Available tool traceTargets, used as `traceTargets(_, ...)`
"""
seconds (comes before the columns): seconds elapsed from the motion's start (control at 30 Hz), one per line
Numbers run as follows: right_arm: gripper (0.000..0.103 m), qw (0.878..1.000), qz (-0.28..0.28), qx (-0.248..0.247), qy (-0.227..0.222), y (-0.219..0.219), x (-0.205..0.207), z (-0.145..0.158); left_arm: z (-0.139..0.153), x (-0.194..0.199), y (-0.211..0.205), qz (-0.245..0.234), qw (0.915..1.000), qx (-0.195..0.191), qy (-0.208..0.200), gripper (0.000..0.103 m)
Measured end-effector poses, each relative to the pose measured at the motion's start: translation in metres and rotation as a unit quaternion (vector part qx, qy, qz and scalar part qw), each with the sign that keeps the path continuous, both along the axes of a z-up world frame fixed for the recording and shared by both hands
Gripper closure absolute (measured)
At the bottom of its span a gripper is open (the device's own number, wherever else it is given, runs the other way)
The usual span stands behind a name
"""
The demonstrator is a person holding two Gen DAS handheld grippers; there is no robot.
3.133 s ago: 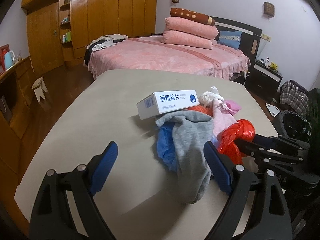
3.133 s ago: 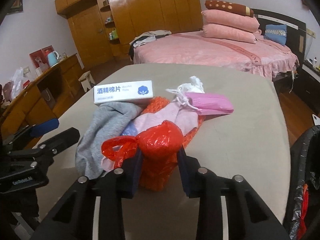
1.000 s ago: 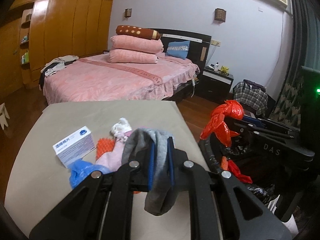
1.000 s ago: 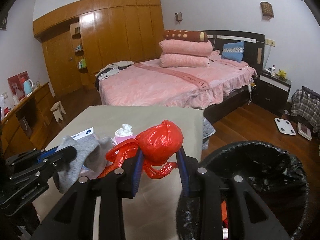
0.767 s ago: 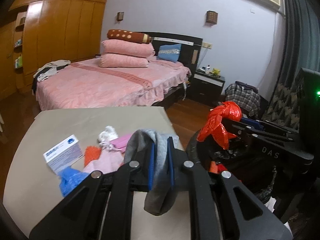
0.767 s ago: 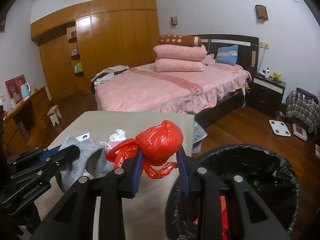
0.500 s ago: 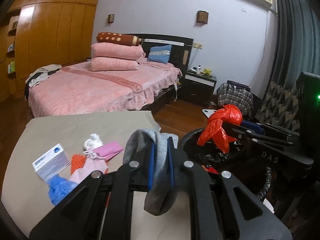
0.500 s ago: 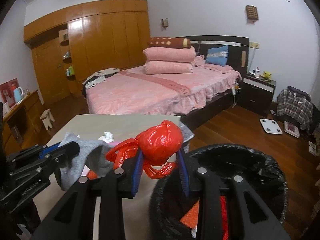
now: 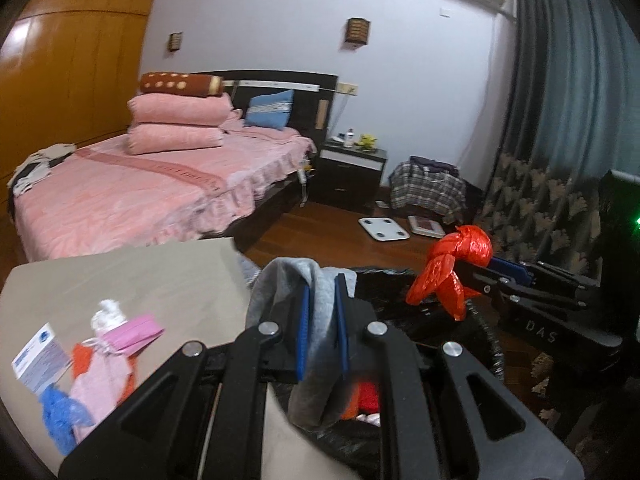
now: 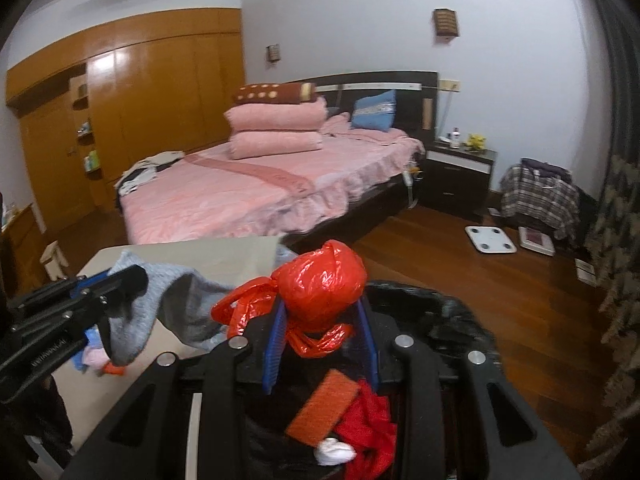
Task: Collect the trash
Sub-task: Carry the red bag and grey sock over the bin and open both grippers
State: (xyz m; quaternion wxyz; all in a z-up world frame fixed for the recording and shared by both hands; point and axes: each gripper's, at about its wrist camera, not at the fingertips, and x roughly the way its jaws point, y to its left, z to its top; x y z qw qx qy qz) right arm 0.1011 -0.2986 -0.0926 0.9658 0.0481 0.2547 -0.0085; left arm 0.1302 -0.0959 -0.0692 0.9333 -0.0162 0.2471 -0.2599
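My left gripper (image 9: 320,320) is shut on a grey sock (image 9: 316,360) that hangs down between its blue pads, at the rim of a black-lined trash bin (image 9: 484,332). My right gripper (image 10: 320,332) is shut on a knotted red plastic bag (image 10: 324,292) and holds it above the open trash bin (image 10: 452,316). Inside the bin lie an orange scrubbing pad (image 10: 324,406), red plastic and a white scrap. From the right wrist view the left gripper (image 10: 120,280) shows at the left with the grey sock (image 10: 160,296) dangling from it.
On the beige table (image 9: 120,276) remain a white box (image 9: 38,356), a pink mask (image 9: 132,328), a white wad, pink cloth (image 9: 100,384), an orange piece and a blue bag (image 9: 60,412). A pink bed (image 10: 260,188) stands behind. A white scale (image 10: 490,240) lies on the wooden floor.
Both grippers have swung right from over the table toward the bin, each keeping its load. The bin's inside now lies right under the red bag.
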Motion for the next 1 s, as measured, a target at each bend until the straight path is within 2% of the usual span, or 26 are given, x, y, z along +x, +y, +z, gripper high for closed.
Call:
traceTargets(0.17,0.07,1.0,-0.029,-0.007,0.004,-0.027,-0.002,-0.005,-0.002,0.006,-0.031,-0.028,0.9996,0.0,-0.005,0.092)
traceTargets(0.47,0.069,0.998,-0.056,-0.009,0.032,-0.055,0.006,-0.028,-0.018,0.026,-0.078,-0.065,0.9977,0.001,0.018,0.092)
traceTargets(0.57,0.066,0.997,-0.064,-0.001,0.045,-0.063,0.01,-0.037,-0.026,0.031,-0.086,-0.074,0.9967,0.002,0.032,0.087)
traceTargets(0.6,0.063,0.997,-0.065,0.002,0.051,-0.065,0.011,-0.041,-0.029,0.033,-0.086,-0.077,0.9963,0.0,0.038,0.076)
traceTargets(0.63,0.06,0.996,-0.068,0.002,0.057,-0.066,0.011,-0.044,-0.03,0.033,-0.086,-0.078,0.9961,-0.001,0.041,0.058)
traceTargets(0.67,0.053,0.995,-0.072,0.0,0.062,-0.068,0.011,-0.047,-0.032,0.033,-0.084,-0.077,0.9961,-0.003,0.043,0.052)
traceTargets(0.7,0.038,0.995,-0.074,-0.001,0.068,-0.068,0.011,-0.049,-0.033,0.033,-0.081,-0.074,0.9963,-0.005,0.043,0.048)
traceTargets(0.73,0.032,0.995,-0.074,-0.002,0.072,-0.068,0.011,-0.051,-0.034,0.035,-0.08,-0.072,0.9964,-0.004,0.045,0.045)
traceTargets(0.83,0.027,0.995,-0.076,-0.007,0.071,-0.067,0.008,-0.053,-0.035,0.037,-0.07,-0.063,0.9968,-0.002,0.049,0.041)
traceTargets(0.9,0.018,0.995,-0.079,-0.007,0.067,-0.066,0.007,-0.051,-0.035,0.037,-0.064,-0.055,0.9973,0.001,0.048,0.038)
traceTargets(1.0,0.007,0.995,-0.078,-0.004,0.057,-0.061,0.005,-0.046,-0.032,0.034,-0.048,-0.033,0.9987,0.004,0.038,0.027)
